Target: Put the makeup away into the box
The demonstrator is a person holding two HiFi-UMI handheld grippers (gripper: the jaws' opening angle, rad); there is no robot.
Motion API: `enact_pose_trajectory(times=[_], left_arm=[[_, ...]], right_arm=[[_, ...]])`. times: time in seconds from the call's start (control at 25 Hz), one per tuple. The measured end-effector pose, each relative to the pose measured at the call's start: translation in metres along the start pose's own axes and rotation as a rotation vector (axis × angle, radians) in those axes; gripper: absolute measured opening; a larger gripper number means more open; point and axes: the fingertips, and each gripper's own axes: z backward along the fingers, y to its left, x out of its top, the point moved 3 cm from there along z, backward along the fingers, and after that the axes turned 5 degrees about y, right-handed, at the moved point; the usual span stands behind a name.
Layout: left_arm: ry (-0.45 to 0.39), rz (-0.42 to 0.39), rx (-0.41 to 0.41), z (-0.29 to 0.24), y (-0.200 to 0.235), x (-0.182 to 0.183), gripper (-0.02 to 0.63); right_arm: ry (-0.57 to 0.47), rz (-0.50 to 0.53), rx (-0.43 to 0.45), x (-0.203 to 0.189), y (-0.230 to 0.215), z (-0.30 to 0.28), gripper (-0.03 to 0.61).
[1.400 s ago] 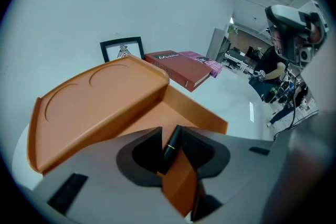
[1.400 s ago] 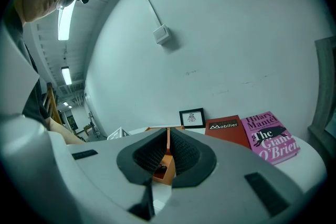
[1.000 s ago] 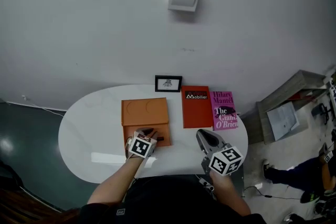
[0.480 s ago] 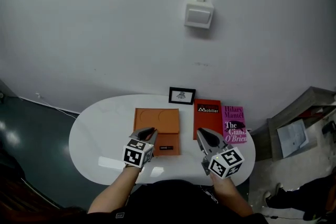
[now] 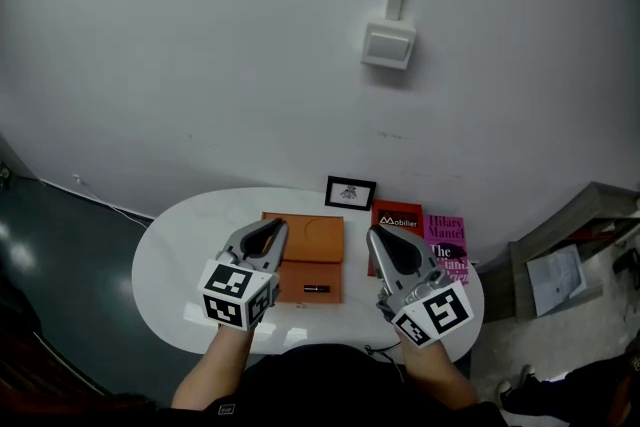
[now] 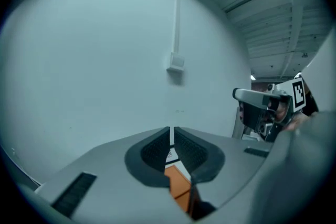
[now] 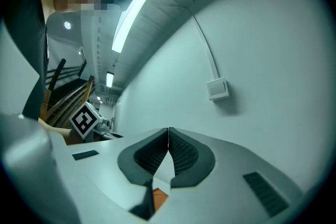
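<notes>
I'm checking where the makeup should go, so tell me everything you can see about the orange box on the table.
The orange box is flat and rectangular, matte like leather or card, lying apparently open on the white oval table. Its far half bears a round impression; its near half holds a small dark stick. A red book lies just right of it, a framed picture behind.

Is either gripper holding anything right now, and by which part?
Nothing is held. The left gripper has its jaws closing with nothing between them; the right gripper is shut and empty.
</notes>
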Motion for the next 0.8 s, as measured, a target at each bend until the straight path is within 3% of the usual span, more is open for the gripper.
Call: enact_pose_trajectory(times=[0.36,0.8], left_arm=[[-0.102,-0.025,0.025,0.004,0.015,0.048,0.029],[-0.078,-0.016,0.010,0.003,0.010,0.034,0.028]], right_arm=[[-0.075,0.019,-0.039,0.027,-0.016,-0.006,0.035],[-0.006,-0.031,-0.039,0.001,-0.013,-0.004,0.034]])
